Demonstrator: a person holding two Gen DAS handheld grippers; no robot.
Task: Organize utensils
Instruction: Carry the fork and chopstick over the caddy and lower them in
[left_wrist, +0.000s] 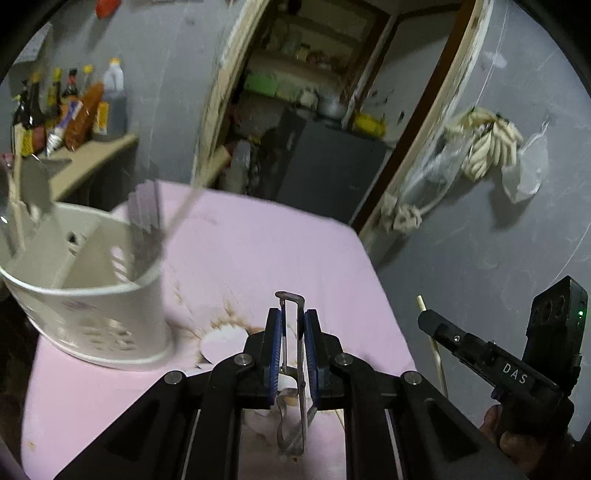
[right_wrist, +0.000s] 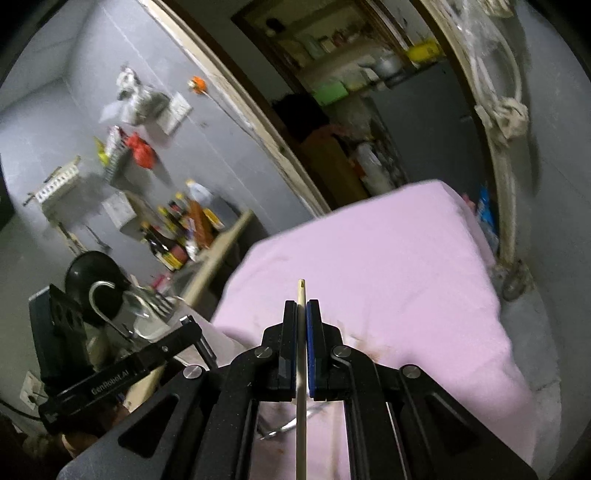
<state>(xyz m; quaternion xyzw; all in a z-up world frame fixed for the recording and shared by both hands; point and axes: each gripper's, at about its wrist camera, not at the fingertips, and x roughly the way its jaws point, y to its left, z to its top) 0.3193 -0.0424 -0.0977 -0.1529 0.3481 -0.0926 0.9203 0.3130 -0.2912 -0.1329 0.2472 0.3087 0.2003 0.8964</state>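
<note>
Left gripper (left_wrist: 293, 332): fingers (left_wrist: 275, 343) clenched on a bent metal utensil (left_wrist: 293, 373), whose hooked handle end rises just past the fingertips while the rest hangs below them, clear of the bench (left_wrist: 258, 240). The exact kind of utensil cannot be told.

Right gripper (right_wrist: 303, 328): fingers (right_wrist: 314, 343) clenched on a pale wooden chopstick (right_wrist: 301, 369), gripped near its upper end; the tip stands just above the fingertips and the shaft runs down out of view.

The bench carries a pink cloth, stained brown near the left gripper. At its left edge stands a white utensil holder (left_wrist: 92, 306) with divided compartments. It already holds a fork (left_wrist: 146, 218), upright in the right compartment, and further utensils in the left one, blurred.

Beyond: a shelf of bottles (left_wrist: 66, 107), left, against a grey wall.
</note>
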